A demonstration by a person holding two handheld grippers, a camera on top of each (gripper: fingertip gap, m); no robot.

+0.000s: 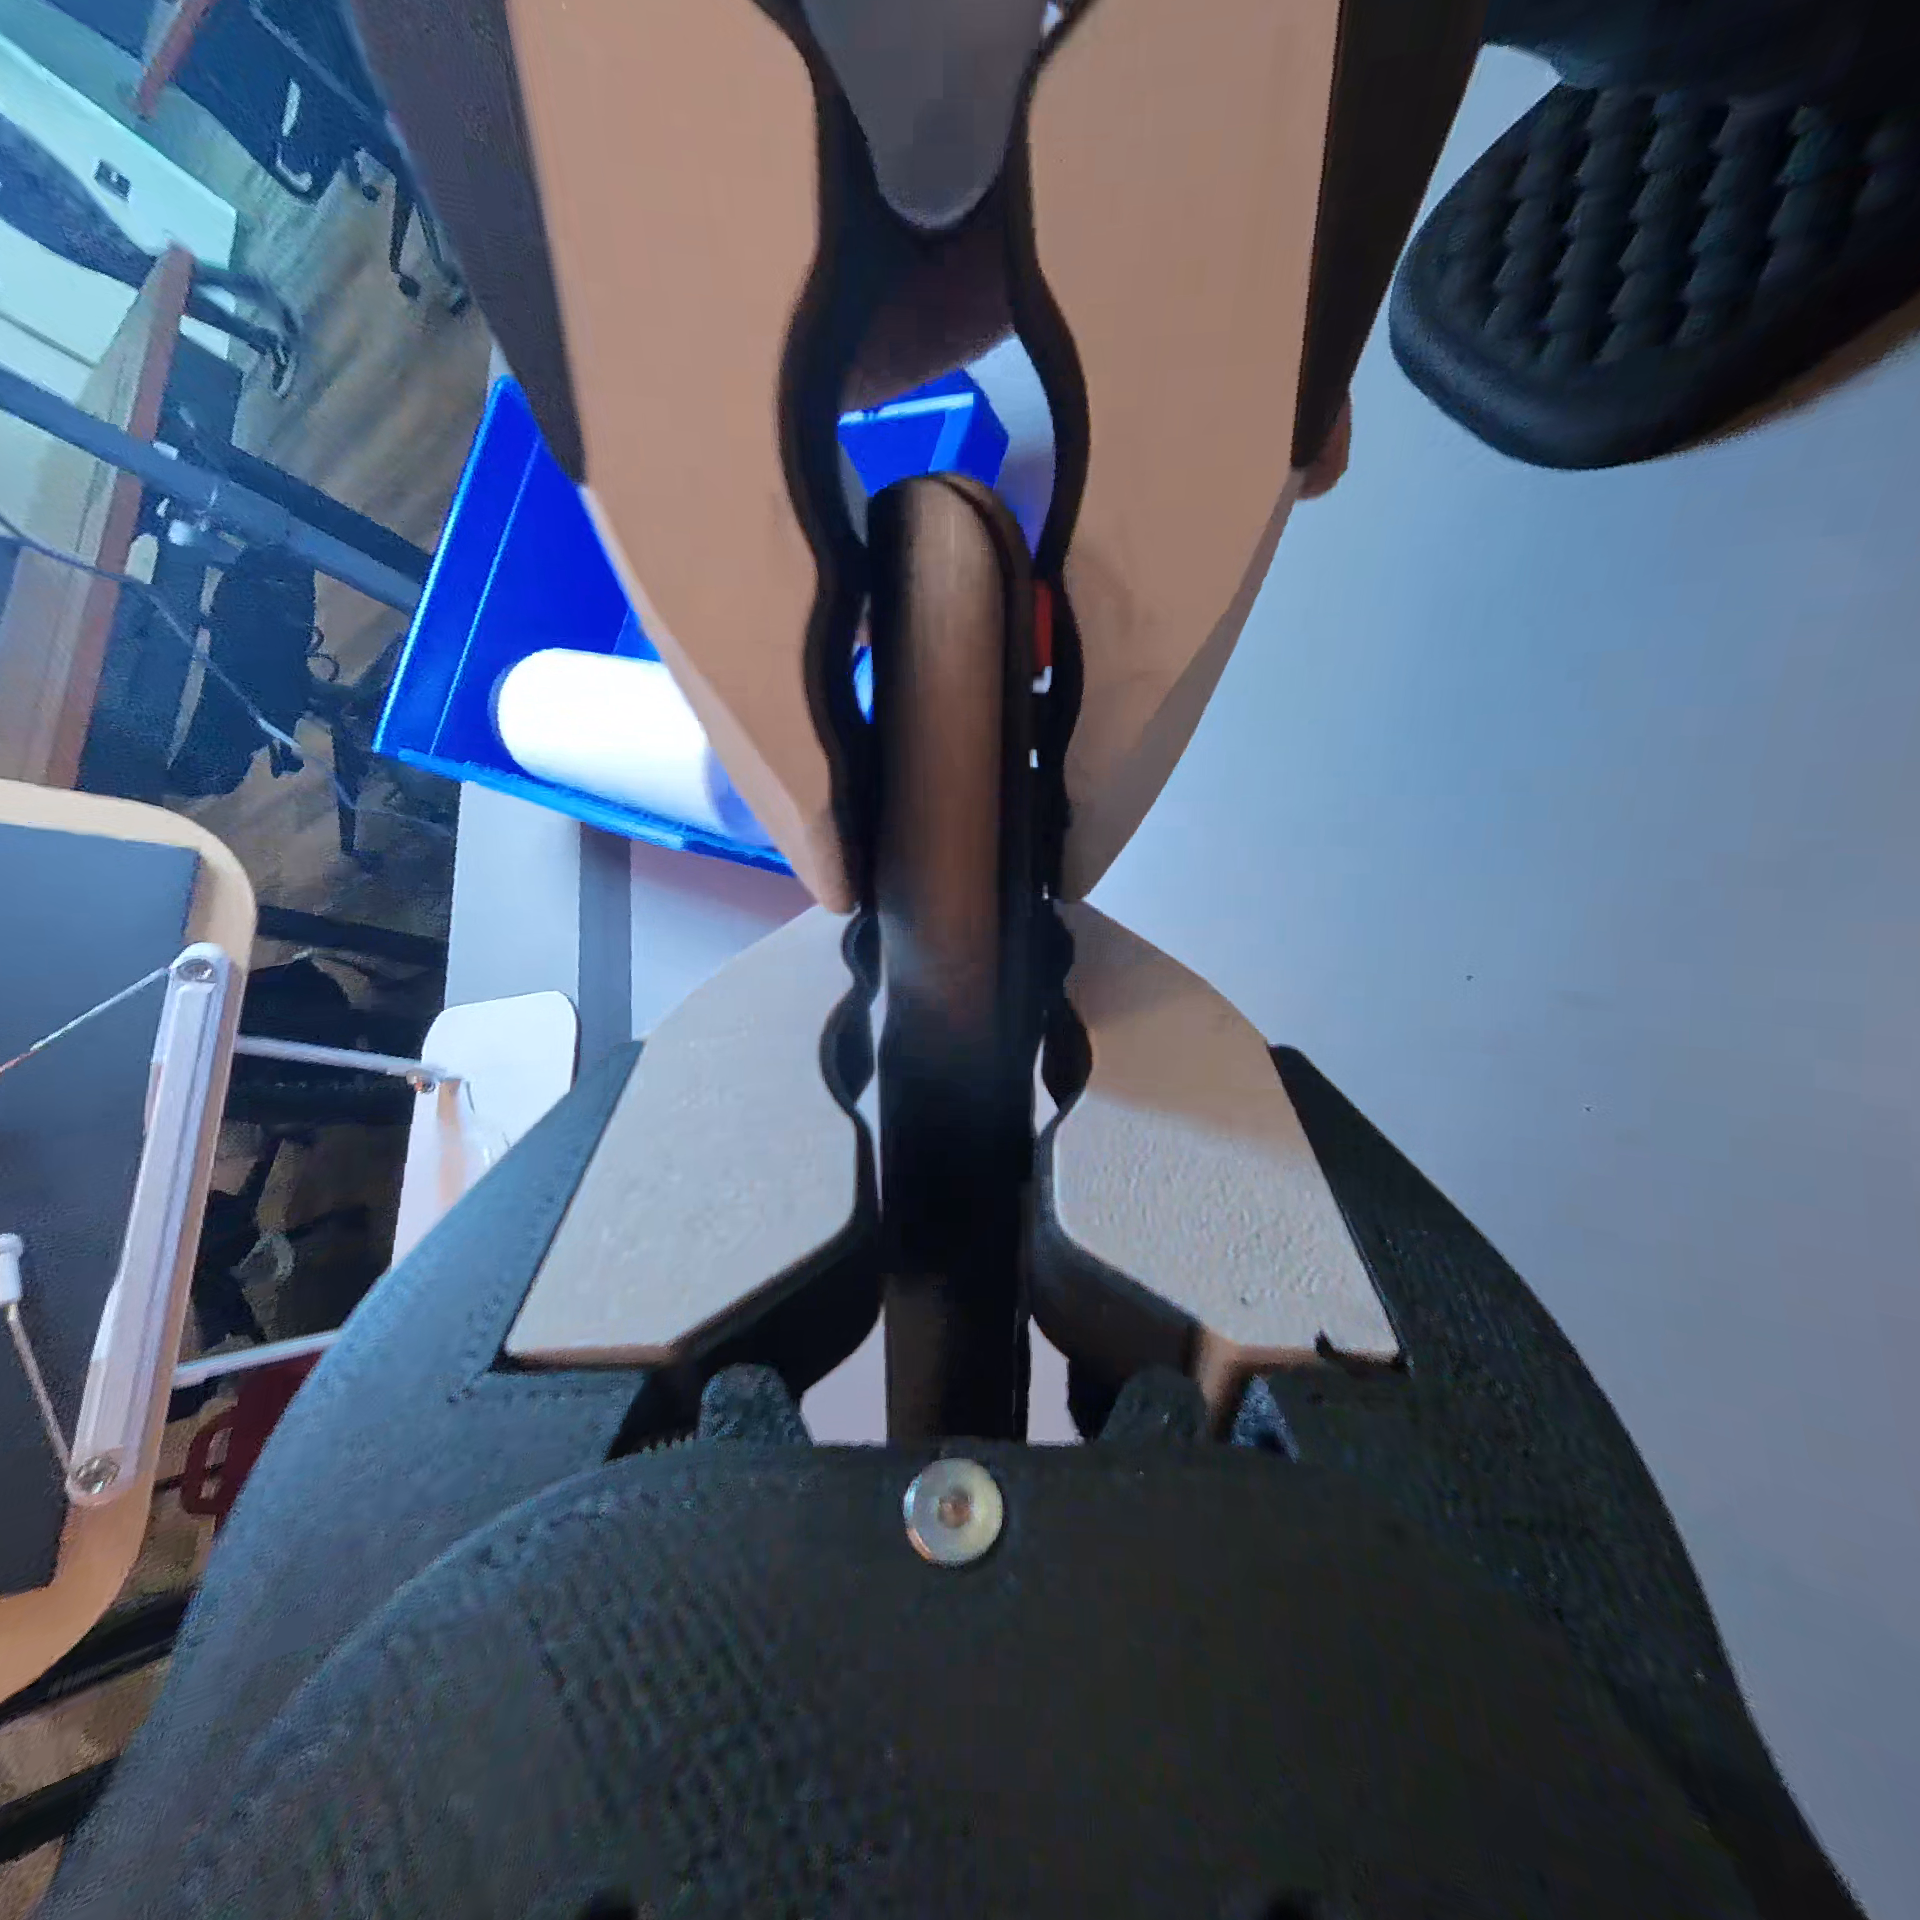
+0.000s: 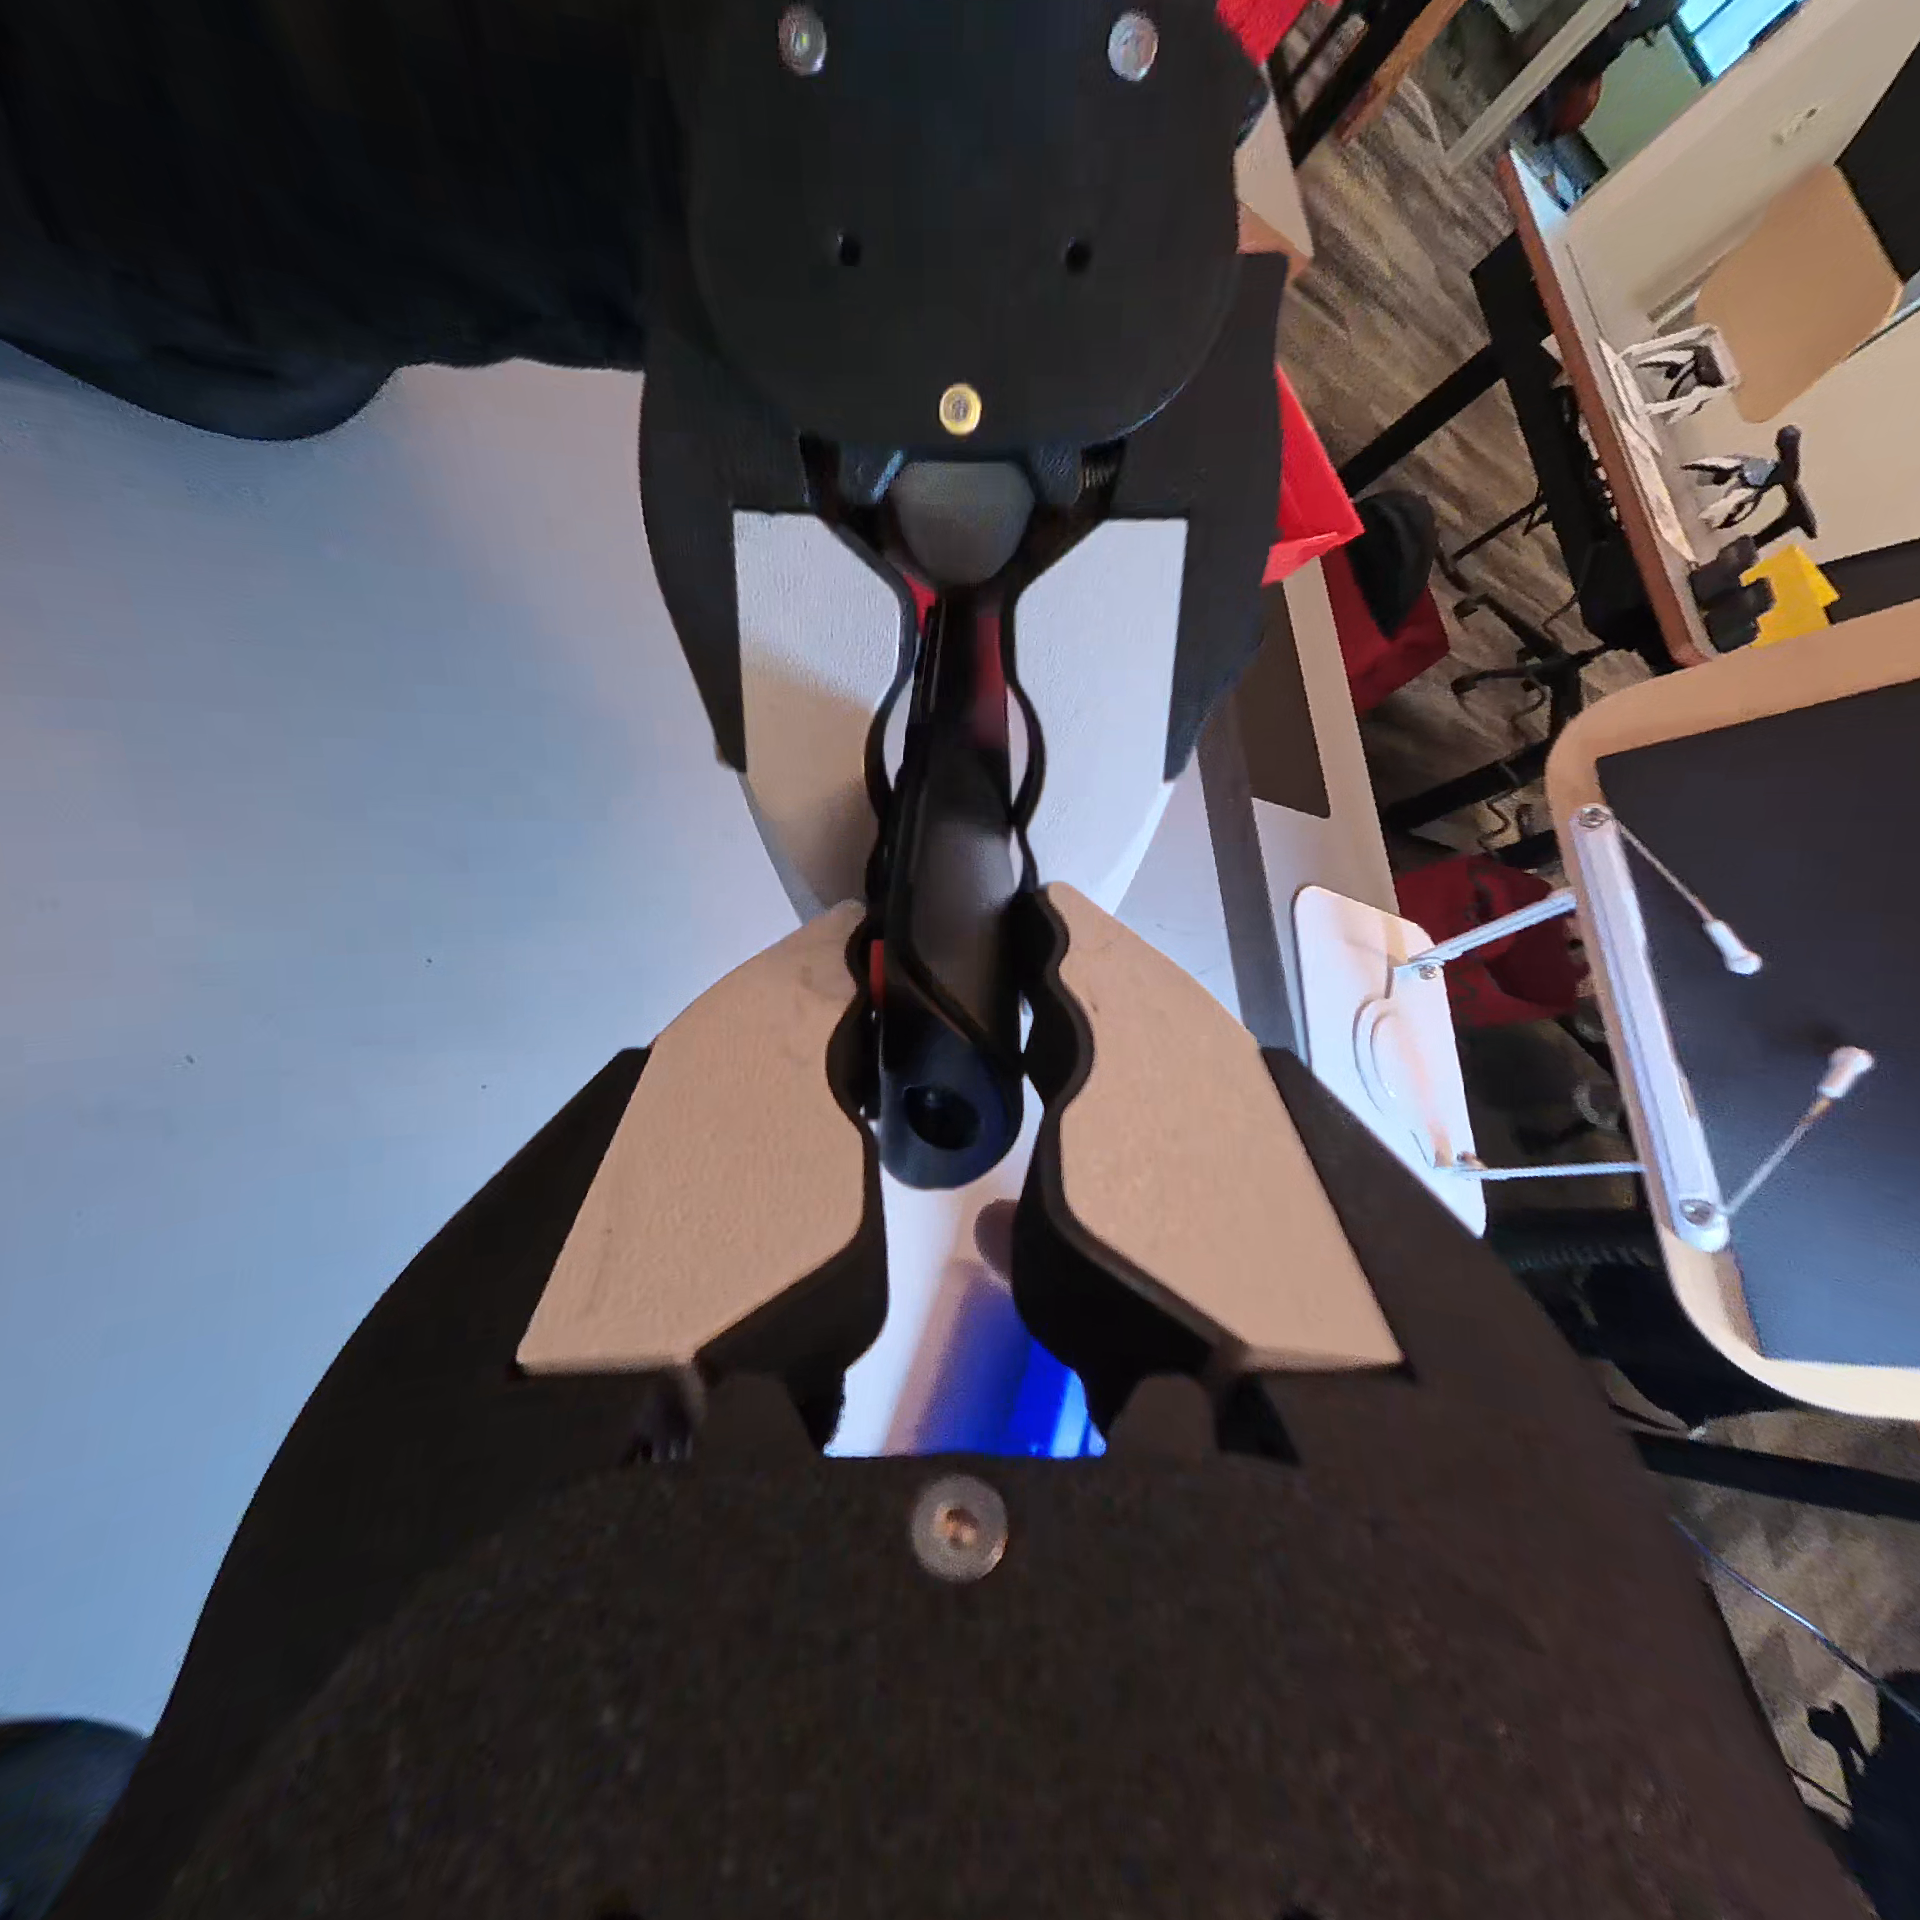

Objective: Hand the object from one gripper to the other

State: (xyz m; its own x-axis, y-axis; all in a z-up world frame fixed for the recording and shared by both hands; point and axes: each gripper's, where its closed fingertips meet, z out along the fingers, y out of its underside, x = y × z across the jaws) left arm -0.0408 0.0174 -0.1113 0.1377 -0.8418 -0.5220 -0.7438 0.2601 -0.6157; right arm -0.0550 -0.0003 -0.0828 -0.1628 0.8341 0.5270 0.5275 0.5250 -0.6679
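— See the white table [image 1: 1558, 831]? Above it the left gripper [image 1: 956, 935] and right gripper [image 2: 951, 935] meet tip to tip, both clamped on the dark tool handle [image 1: 940, 727].

— And over the blue bin [image 1: 499, 582] at the table's edge, too.

— If one lets go while the other's grip is shallow, I reckon the handle pivots and drops toward that white roll [image 1: 603, 727].

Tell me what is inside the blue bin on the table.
In the left wrist view, the blue bin holds a white cylinder lying on its side. The right gripper covers the rest of the bin, so anything else inside stays hidden.
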